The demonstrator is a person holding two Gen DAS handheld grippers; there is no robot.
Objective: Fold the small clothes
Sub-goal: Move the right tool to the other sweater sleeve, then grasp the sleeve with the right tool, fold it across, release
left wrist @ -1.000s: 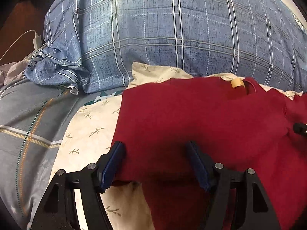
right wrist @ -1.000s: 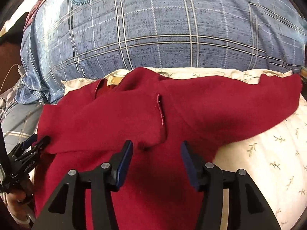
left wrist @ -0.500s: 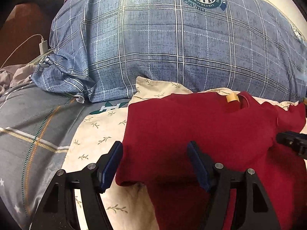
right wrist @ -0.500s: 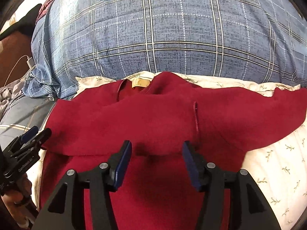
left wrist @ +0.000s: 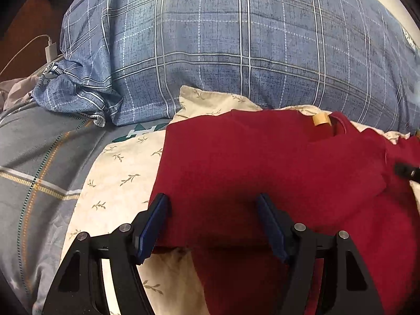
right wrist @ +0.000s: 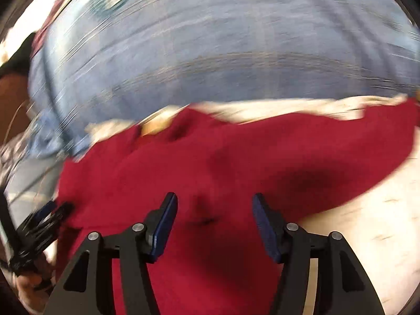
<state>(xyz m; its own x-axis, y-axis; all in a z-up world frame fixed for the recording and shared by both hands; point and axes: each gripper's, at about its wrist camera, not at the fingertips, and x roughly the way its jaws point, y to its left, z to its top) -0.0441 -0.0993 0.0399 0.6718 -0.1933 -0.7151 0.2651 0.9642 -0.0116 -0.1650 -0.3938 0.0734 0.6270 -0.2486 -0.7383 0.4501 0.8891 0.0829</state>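
The big thing that has changed is the red shirt (left wrist: 262, 173). A second ago its left side lay closer to the left gripper (left wrist: 212, 223), and now the folded top part sits flat and a bit farther back on the bed (left wrist: 118, 173). The fold looks done on that side. The left edge is straight, and the tan tag (left wrist: 320, 119) at the neck shows near the top.

The right view is now all blurry, and it was sharp before. So I think the right gripper (right wrist: 214, 221) is moving fast, most likely going away from the fold or off to the right sleeve (right wrist: 367, 144). That sleeve is spread out to the right on the bed, so it looks like the next part to fold in.

Both grippers are wide open and hold nothing. The shirt lies under and between the fingers of each one, but I cannot tell if they touch it.

Around the shirt, a big blue pillow (left wrist: 236, 52) sits right behind it, almost touching the neck. A grey blanket (left wrist: 31, 157) is on the left, well apart. A white charger (left wrist: 50, 51) lies far back on the left.

The pillow is close, so there is little room behind the shirt. Nothing lies on the shirt.
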